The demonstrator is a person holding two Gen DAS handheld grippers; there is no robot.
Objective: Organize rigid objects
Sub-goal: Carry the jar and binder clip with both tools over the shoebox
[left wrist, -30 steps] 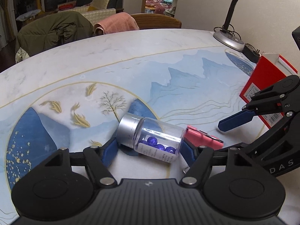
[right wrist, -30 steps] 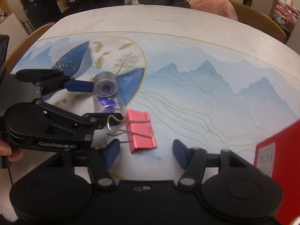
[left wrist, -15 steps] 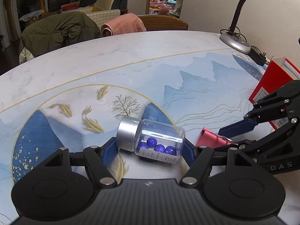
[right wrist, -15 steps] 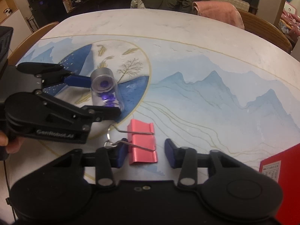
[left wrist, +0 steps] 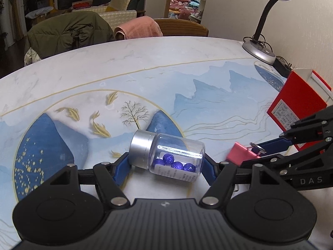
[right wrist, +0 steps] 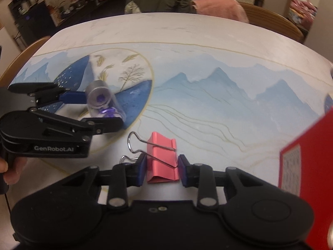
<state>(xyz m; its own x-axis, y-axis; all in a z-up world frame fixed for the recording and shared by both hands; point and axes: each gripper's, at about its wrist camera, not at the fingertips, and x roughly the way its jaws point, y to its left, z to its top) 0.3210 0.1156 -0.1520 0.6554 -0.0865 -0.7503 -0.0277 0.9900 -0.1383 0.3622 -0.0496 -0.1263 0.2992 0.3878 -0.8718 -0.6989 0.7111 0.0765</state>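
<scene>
A clear jar (left wrist: 172,156) with a silver lid and blue balls inside lies sideways between the blue pads of my left gripper (left wrist: 164,164), which is shut on it just above the painted table (left wrist: 145,66). In the right wrist view the jar (right wrist: 104,102) and left gripper (right wrist: 102,112) show at the left. A pink binder clip (right wrist: 162,156) with wire handles sits between the pads of my right gripper (right wrist: 161,166). Its jaws are closing and both pads touch the clip's sides. The left wrist view shows that clip (left wrist: 239,154) and the right gripper (left wrist: 249,156) at the right.
A red box (left wrist: 297,104) stands near the table's right side, also the red box (right wrist: 308,156) beside my right gripper. A desk lamp (left wrist: 260,50) with a cable stands at the far right. Chairs draped with a green coat (left wrist: 68,33) and pink towel (left wrist: 139,27) line the far edge.
The right gripper's jaws have come together from wide apart onto the pink clip. The left gripper still grips the jar and has hardly moved.
</scene>
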